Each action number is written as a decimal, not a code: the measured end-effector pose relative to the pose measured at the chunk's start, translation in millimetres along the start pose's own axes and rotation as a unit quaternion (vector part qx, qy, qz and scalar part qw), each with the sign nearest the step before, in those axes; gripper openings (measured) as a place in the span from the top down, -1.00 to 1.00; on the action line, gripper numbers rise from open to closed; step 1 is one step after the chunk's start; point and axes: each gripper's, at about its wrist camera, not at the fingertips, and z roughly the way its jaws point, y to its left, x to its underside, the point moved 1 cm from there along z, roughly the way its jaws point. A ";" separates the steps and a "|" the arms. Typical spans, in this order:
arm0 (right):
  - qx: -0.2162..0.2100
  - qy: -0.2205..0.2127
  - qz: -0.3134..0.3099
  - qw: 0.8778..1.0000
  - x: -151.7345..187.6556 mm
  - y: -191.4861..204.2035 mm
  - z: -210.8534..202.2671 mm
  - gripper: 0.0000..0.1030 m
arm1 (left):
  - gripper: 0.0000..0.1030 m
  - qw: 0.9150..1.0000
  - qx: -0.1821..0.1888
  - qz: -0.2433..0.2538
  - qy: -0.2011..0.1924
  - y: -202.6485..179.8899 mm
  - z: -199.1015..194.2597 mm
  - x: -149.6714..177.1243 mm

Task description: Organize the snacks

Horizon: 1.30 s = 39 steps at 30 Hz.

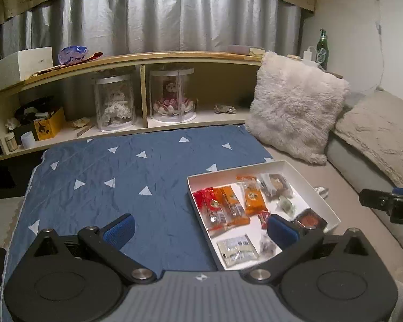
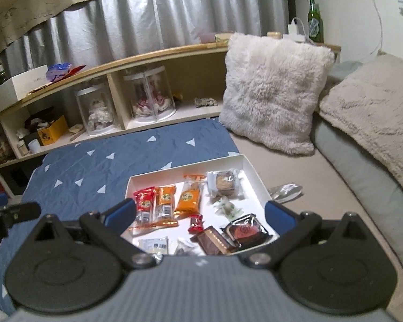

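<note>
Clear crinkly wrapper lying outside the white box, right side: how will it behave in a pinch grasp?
The clear wrapper looks flat and crumpled, so probably floppy and very light. Its glossy film may slip or crush between the jaws. Lying on the soft beige cover beside the white box, it would likely skid if pushed.

dim room: silver curtains point(image 1: 153, 18) behind a low wooden shelf point(image 1: 137, 59), fluffy pillow point(image 1: 295, 107) against the white wall point(image 1: 357, 35).

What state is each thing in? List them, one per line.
Left gripper: open, empty.
Right gripper: open, empty.
Box: lidless, holding wrapped snacks.
Clear wrapper: outside the box, on the bed.
Bottle: upright.
Pillow: propped up.
</note>
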 end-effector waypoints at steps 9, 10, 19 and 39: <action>-0.027 0.013 0.001 1.000 24.9 8.7 -39.6 -0.99 | -1.00 1.000 0.002 -0.011 0.000 7.5 -27.7 26.4; -0.027 0.011 -0.001 1.000 27.4 10.4 -44.7 -0.99 | -1.00 1.000 0.001 -0.010 0.000 8.3 -29.9 30.2; 0.003 -0.001 -0.028 1.000 59.6 25.0 -59.3 -0.99 | -1.00 1.000 -0.020 -0.006 -0.007 14.4 -34.1 58.6; 0.035 -0.025 -0.070 0.997 110.0 23.1 -25.4 -0.99 | -1.00 0.999 -0.041 0.008 -0.028 19.0 -9.7 103.3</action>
